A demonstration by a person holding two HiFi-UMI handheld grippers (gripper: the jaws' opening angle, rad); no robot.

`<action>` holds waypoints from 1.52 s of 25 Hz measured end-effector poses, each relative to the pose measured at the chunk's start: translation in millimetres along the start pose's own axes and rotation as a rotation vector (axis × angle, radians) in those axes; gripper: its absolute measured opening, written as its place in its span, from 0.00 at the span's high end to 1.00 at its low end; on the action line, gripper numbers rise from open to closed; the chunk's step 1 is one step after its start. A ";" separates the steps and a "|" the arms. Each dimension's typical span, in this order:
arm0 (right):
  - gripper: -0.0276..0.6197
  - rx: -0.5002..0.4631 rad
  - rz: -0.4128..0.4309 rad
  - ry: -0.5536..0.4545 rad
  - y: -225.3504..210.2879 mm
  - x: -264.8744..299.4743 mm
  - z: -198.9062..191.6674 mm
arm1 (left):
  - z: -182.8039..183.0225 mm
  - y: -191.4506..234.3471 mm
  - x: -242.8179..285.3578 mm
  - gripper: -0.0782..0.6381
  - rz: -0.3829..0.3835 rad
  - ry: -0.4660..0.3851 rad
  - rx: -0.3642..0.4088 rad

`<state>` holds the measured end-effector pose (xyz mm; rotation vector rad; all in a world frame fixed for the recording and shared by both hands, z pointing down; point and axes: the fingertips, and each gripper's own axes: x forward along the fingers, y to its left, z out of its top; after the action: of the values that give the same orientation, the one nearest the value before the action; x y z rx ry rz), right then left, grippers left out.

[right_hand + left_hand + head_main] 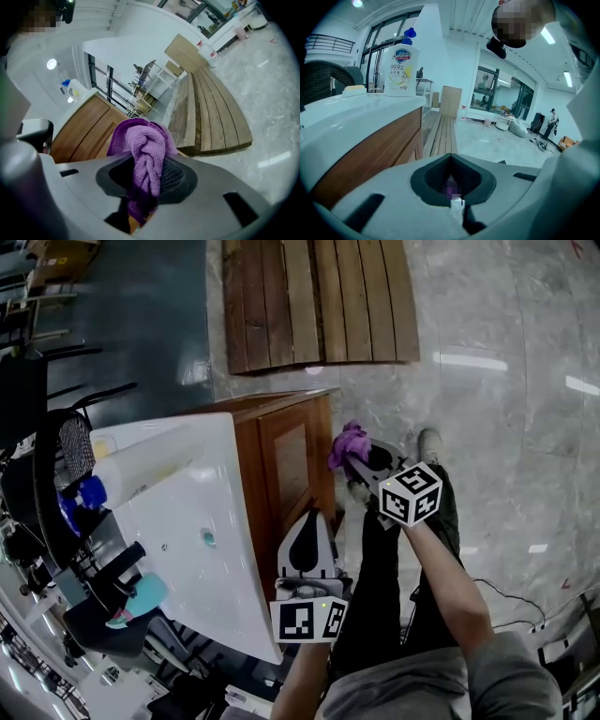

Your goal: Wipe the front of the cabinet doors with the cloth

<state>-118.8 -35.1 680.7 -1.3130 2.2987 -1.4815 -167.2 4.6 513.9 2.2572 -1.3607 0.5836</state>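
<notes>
**Purple cloth pinched at the cabinet's corner**

We see the right gripper (362, 461) clamped tight on the cloth (144, 154). The cloth is a purple terry rag with a fine looped nap. It is bunched into a thick twisted roll that bulges above the jaws and trails a darker tail below them. Dark ribbed pads press on the roll from both sides. From the head view the cloth sits just beside the outer front corner of the cabinet (281, 418), near its top edge. We cannot tell whether the fabric touches the wood.

The cabinet is warm brown timber with a smooth, faintly glossy finish. Its door (292, 463) has a recessed rectangular panel inside a plain frame. On top lies a glossy white basin (216, 568), broad and rounded at the edges, with a small round drain (208, 539) in its shallow bowl. A white plastic bottle (402, 65) with a blue cap stands on the basin's ledge. It is squat and flat-sided and carries a printed label.

The left gripper (313, 517) hovers in front of the cabinet, apart from the cloth, its jaws drawn together with nothing gripped. Its textured black pads meet in a shield-shaped recess in the pale grey shell. A small purple blur shows at the seam, too small for us to name.

Beyond the cabinet a slatted panel (319, 301) of weathered brown planks lies flat on the floor (506, 409), which is polished grey stone with a marbled pattern and streaks of reflected light.
</notes>
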 end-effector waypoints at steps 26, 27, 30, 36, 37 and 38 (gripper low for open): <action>0.77 0.034 0.428 0.000 148.5 24.2 6.8 | -2.6 21.7 -23.5 0.88 0.047 -0.002 0.022; 0.77 0.033 0.433 0.003 150.7 25.8 5.8 | -2.5 22.9 -24.2 0.88 0.049 -0.003 0.021; 0.77 0.033 0.441 0.007 154.0 29.5 4.7 | -2.4 25.2 -25.9 0.88 0.053 -0.006 0.022; 0.77 0.027 0.429 0.009 153.0 34.8 4.4 | -5.6 29.9 -27.2 0.88 0.061 -0.008 0.015; 0.77 0.027 0.422 0.010 151.8 35.5 3.5 | -6.5 30.1 -27.6 0.88 0.062 -0.007 0.013; 0.77 0.028 0.415 0.011 150.1 36.4 2.2 | -7.4 30.2 -27.9 0.88 0.062 -0.006 0.011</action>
<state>-230.6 -39.7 574.1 -0.7558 2.3574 -1.3713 -207.1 15.9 508.8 2.2339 -1.4384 0.6067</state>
